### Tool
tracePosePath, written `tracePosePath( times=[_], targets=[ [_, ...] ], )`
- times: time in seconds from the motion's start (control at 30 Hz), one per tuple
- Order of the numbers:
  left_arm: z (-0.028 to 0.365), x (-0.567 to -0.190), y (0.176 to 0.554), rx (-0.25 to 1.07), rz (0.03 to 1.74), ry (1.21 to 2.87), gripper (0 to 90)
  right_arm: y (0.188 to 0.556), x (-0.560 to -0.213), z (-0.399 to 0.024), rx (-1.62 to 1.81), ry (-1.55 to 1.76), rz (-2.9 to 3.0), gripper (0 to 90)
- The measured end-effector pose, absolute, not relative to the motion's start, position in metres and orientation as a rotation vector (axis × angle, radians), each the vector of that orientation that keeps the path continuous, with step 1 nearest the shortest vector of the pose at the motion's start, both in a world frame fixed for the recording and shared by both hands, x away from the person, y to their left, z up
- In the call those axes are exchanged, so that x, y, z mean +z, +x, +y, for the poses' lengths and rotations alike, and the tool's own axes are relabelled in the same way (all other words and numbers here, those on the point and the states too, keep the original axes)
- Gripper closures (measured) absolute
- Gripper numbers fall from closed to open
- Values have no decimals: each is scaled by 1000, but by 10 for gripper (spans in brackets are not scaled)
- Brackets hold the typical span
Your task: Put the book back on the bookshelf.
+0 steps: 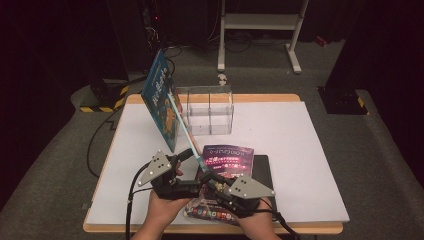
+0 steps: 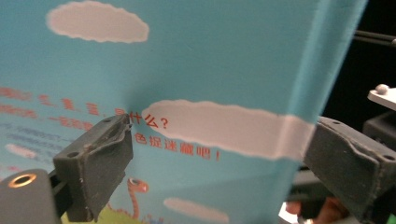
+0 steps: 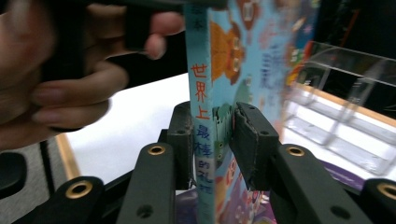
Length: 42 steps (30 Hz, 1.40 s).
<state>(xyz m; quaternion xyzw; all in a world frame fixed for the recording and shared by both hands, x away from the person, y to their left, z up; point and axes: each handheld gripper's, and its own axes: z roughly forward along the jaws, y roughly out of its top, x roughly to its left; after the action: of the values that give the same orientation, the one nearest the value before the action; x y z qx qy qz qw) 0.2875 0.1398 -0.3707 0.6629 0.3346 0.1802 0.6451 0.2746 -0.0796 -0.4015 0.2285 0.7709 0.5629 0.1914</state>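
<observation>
Reads 世界上最棒的礼 in orange down the spine of the tall, thin, sky-blue hardcover picture book (image 3: pixel 201 116); orange text on its cloud-printed cover (image 2: pixel 187 84) ends 什么? and 捉迷藏吧! Stands tilted on the white table (image 1: pixel 300 150), just left of the clear acrylic divided box (image 1: pixel 207 112). Right gripper (image 3: pixel 212 135) clamped on the lower spine edge. Left gripper (image 2: pixel 219 154) spread wide, jaws flanking the cover without pressing. Purple book (image 1: pixel 227 160) flat beneath.

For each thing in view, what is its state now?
Blue book: raised, tilted, spine between the right gripper's pads.
Purple book: lying flat.
Clear organizer: upright, empty.
Left gripper: open, beside the blue cover.
Right gripper: shut on the spine.
</observation>
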Motion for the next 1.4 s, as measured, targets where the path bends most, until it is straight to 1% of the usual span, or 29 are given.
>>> tracePosePath(
  times=[0.07,0.23,0.37,0.53,0.6,0.7,0.8,0.9,1.03,1.27,1.4],
  targets=[
    [140,-371,287,450,781,1519,136,273,-404,-73,1592,631,2185,654],
    [144,-371,282,485,796,1538,144,272,-407,-68,1616,627,2200,637],
    [140,-373,274,573,829,1564,152,270,-410,-62,1611,613,2215,623],
    [147,-377,272,581,833,1575,160,270,-412,-61,1645,582,2259,606],
    [150,-377,271,578,828,1587,164,270,-412,-69,1733,559,2283,570],
    [153,-376,269,584,830,1600,177,267,-413,-83,1751,546,2283,553],
    [157,-377,266,594,832,1612,188,266,-416,-103,1751,567,2251,552],
    [160,-377,265,597,828,1627,205,279,-419,-129,1721,678,2191,557],
    [164,-376,263,601,830,1643,250,292,-429,-156,1747,822,2126,567],
    [174,-376,260,623,840,1654,348,298,-442,-171,1701,888,2131,568],
    [183,-376,257,641,865,1667,408,300,-443,-173,1706,905,2126,567]
  ],
)
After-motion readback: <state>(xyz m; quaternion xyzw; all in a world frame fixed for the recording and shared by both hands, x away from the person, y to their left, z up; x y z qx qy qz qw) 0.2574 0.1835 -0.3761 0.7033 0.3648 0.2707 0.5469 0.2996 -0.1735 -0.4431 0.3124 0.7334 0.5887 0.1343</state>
